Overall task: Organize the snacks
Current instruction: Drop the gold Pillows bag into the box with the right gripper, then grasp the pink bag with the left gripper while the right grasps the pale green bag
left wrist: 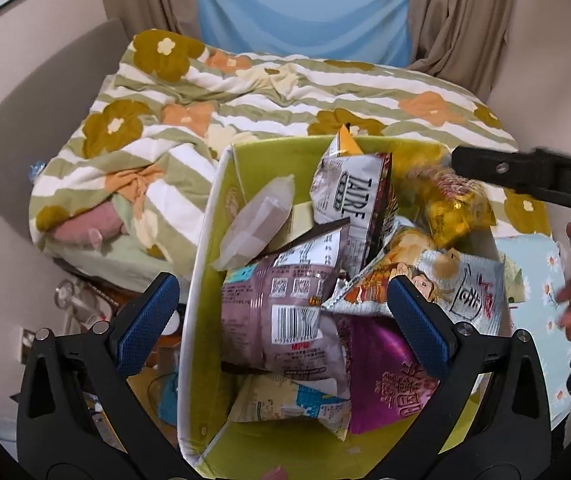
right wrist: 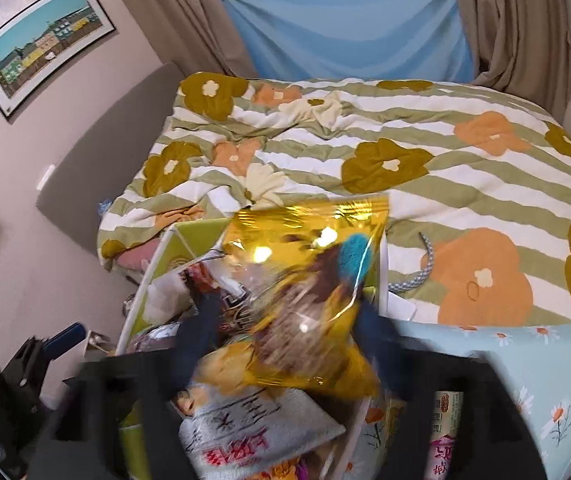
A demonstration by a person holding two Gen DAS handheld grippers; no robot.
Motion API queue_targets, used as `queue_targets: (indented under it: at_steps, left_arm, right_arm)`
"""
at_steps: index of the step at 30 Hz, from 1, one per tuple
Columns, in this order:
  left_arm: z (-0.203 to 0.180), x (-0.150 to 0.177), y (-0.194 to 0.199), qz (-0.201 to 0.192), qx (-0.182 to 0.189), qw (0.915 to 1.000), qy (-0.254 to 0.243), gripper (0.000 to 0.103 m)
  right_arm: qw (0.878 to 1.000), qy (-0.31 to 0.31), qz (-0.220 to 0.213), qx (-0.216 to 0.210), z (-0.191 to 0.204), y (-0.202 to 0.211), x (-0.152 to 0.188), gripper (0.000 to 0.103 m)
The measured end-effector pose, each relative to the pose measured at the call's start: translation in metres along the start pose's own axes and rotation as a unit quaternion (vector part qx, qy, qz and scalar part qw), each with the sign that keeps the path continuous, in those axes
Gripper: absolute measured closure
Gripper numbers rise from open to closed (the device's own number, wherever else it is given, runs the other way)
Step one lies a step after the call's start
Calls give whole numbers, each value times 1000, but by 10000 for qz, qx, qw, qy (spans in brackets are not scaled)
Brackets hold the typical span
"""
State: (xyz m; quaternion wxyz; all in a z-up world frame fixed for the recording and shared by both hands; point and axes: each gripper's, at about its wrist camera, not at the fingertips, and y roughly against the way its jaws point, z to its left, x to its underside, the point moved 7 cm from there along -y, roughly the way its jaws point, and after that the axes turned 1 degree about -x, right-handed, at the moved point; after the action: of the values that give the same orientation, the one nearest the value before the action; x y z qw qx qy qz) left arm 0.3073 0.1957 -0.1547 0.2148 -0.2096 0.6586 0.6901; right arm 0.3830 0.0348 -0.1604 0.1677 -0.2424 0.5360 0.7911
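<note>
Gold bag (right wrist: 305,292) loose between wide right gripper (right wrist: 285,344) jaws | left gripper (left wrist: 281,320) wide, empty | step: dropping into green box (left wrist: 201,280) | next: fetch another snack

I can read "TATRE" in tall black letters, running sideways, on the white-and-brown snack bag (left wrist: 359,200) standing at about 12 o'clock in the bin. On the mauve packet (left wrist: 285,312) at the centre I make out a barcode, three QR squares and small red letters like "MPM". The purple pouch (left wrist: 385,376) at 5 o'clock and the silver bag (right wrist: 245,428) carry Chinese characters I can't read.
</note>
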Motion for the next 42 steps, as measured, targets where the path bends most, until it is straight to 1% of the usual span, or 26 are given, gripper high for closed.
queue_targets:
  at_steps: [2,6,10,17,23,26,31,35,38,42]
  left_arm:
    - [1,4,-1,38,-1,10000,14,0]
    - [2,7,-3,94,46,9999,52,0]
    - [-1,3,10,-21,63,10000,36,0]
    - [-9,-10,40,-318,108,9994,-29,0]
    - [-29,-16,65,-552,235,9982,-76,0]
    - [-46,-13,76,-620,272,9977,-88,0]
    - [-88,-9,87,-665,270,9973,-123,0]
    - [-124,-3,90,-635,266,9976,-56,0]
    - [-160,5,92,-604,227,9979,-26,0]
    - [-197,18,89,-533,165,9984,111,0]
  right_arm:
    - [9999,2,-138,-10,-1,4,3,0]
    - [9998,106,-118,91,-2,10,10,0]
    - [9996,131,-221,94,0,25,9,0]
    - [9985,114,-526,109,1,72,6,0]
    - [9970,138,-714,282,-15,119,11,0]
    - [9964,190,-769,299,-28,138,13,0]
    - [9959,300,-819,255,-57,162,25,0]
    - [9963,408,-732,208,-85,171,34,0]
    - [9965,529,-638,132,-108,176,37,0]
    - [9960,757,-479,-65,-137,174,39,0]
